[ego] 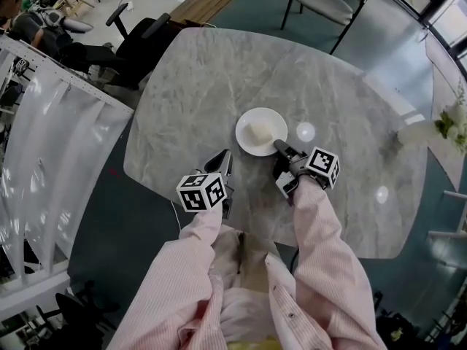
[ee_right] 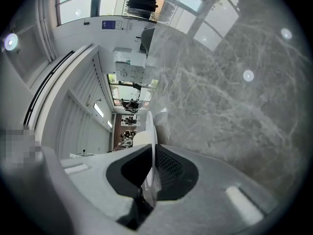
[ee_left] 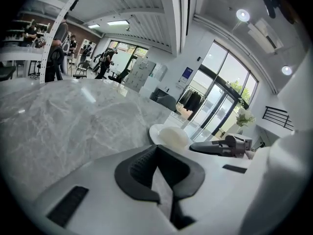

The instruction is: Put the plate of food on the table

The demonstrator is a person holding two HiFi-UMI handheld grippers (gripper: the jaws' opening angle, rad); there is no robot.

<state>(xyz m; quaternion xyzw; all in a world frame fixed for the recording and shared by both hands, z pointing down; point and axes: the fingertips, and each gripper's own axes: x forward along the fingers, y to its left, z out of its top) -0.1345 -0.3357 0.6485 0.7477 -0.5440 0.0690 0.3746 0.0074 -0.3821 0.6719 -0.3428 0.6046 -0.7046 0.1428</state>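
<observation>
Evidently setting down: right gripper (ego: 279,148) fingers pinch the plate (ego: 244,121) at five o'clock, left gripper (ego: 225,159) fingers closed, empty; next, release onto the tabletop (ego: 211,86).

A white plate (ego: 249,146) bearing a pale block of food (ego: 257,131) shows against the grey marble table (ego: 211,79). The right gripper (ego: 279,146) meets the plate's near-right rim. The left gripper (ego: 225,156) points toward the plate's near-left side, apart from it.

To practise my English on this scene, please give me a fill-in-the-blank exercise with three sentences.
1. The right gripper clamps the rim of the white ____.
2. The plate carries ____ pale block of food.
3. The left gripper holds ____.
Missing words: plate; one; nothing.
</observation>
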